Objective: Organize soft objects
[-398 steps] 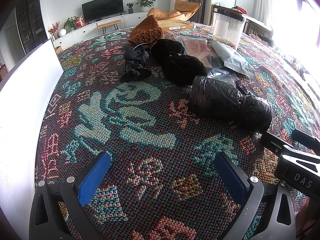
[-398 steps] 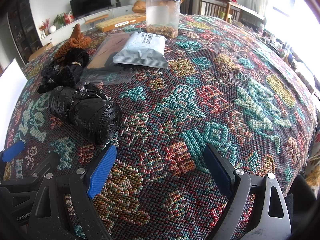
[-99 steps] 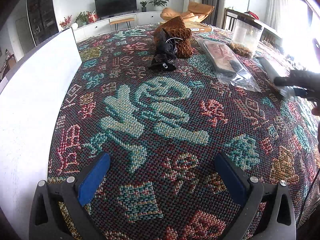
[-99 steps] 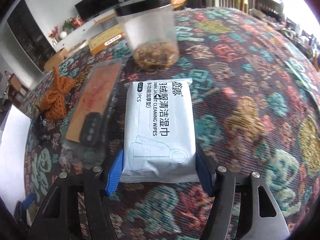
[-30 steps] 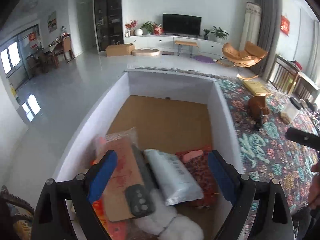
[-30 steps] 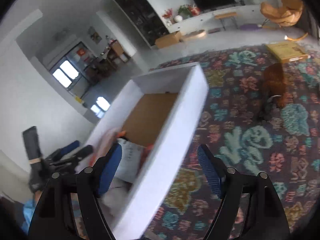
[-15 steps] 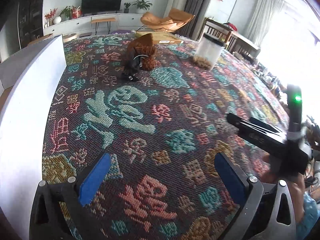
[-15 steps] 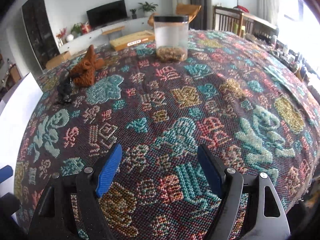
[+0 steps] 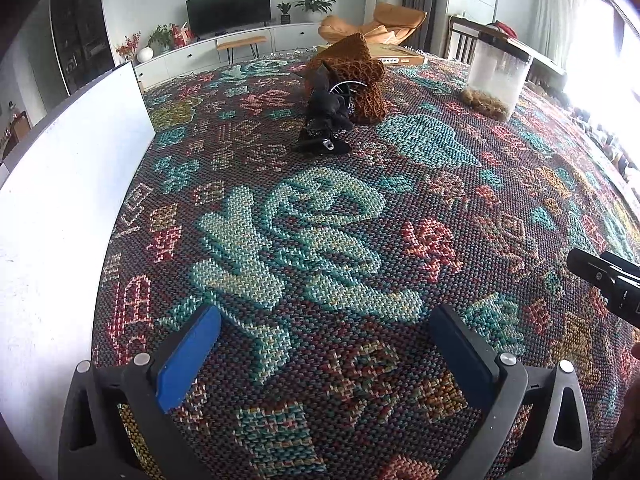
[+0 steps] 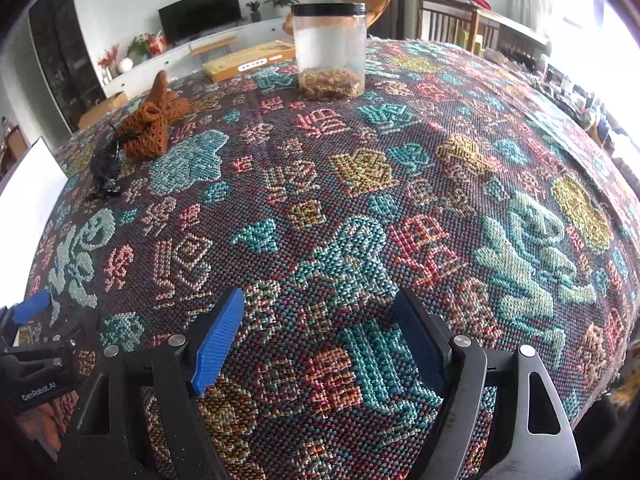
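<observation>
While both grippers hover empty, two soft things remain on the surface [image 9: 440, 200].
Left gripper [image 9: 320, 354] and right gripper [image 10: 320, 338] gape wide; reach the far black bundle [image 9: 326, 120] beside the brown knit [image 9: 356, 76], closing low around it.

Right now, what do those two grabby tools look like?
Both look alike: the left tool and the right tool have black plastic forked frames with silver screws and flat blue pads on the fingers. White lettering marks the left one's black body, seen from the right camera.
</observation>
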Demonstrator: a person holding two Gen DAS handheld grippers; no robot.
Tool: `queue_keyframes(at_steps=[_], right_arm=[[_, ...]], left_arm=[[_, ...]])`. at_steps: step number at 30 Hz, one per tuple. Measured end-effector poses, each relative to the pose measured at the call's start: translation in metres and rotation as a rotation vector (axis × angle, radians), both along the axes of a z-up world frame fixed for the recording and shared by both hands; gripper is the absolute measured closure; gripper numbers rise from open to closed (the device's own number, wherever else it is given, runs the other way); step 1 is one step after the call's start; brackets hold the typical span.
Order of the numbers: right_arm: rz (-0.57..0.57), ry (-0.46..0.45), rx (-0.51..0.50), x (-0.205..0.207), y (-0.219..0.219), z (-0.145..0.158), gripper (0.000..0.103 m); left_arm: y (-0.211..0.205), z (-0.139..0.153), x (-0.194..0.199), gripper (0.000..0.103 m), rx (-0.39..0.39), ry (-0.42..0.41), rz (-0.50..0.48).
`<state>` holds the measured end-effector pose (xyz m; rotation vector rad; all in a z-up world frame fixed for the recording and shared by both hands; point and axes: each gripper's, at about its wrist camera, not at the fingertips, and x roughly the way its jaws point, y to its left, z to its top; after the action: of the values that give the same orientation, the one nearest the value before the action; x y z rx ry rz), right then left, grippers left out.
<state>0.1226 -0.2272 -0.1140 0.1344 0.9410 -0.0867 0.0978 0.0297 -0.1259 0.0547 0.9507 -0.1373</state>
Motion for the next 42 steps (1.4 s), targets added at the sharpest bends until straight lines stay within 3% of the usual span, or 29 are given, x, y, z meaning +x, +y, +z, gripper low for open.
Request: queue_keyframes(at_steps=[9, 42], right_arm=[[0.031, 0.026, -0.069, 0.002, 0.013, -0.004, 0.015], [0.032, 0.028, -0.068, 0.003, 0.014, -0.005, 0.012]], left_arm=[[-0.001, 0.000, 0.000, 0.000, 0.001, 0.000, 0.000], [-0.002, 0.000, 0.000, 0.000, 0.001, 0.000, 0.000]])
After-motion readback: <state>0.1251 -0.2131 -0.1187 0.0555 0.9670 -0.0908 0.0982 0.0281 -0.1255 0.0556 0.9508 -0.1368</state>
